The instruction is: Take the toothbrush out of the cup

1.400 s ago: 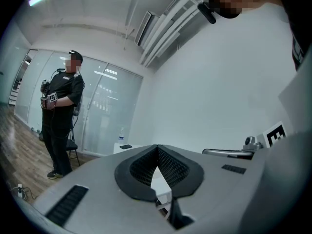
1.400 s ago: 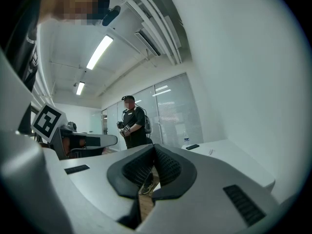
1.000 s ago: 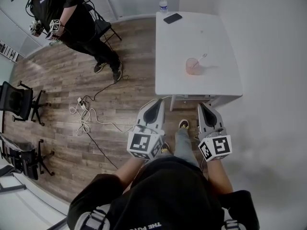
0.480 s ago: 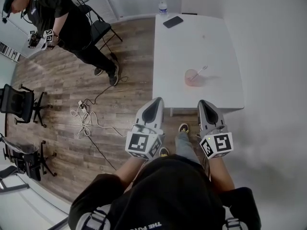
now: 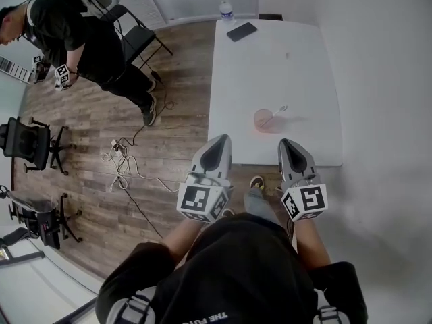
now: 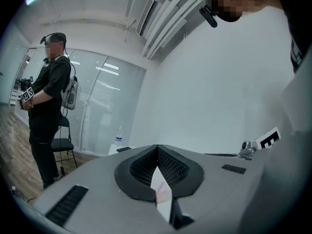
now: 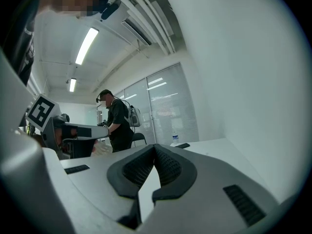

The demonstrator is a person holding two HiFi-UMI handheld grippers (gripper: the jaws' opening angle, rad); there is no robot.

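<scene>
A translucent pink cup [image 5: 264, 121] stands on the white table [image 5: 304, 66], close to its near edge. A white toothbrush [image 5: 277, 111] leans in the cup, its head sticking out to the upper right. My left gripper [image 5: 221, 140] hovers at the table's near edge, left of the cup and short of it. The right gripper [image 5: 288, 143] is at the same edge, just right of the cup. Both are shut and hold nothing. The jaws meet at the tip in the left gripper view [image 6: 157, 146] and in the right gripper view [image 7: 155, 146].
A water bottle [image 5: 225, 5] and a black phone [image 5: 241, 31] lie at the table's far end. Another person [image 5: 74, 39] with grippers stands at the far left near a folding chair [image 5: 135, 38]. Cables [image 5: 121, 160] trail on the wood floor; office chairs [image 5: 23, 144] stand left.
The table and cup have come closer under both grippers, which have stayed shut and side by side. The other person has stepped left and turned away.
</scene>
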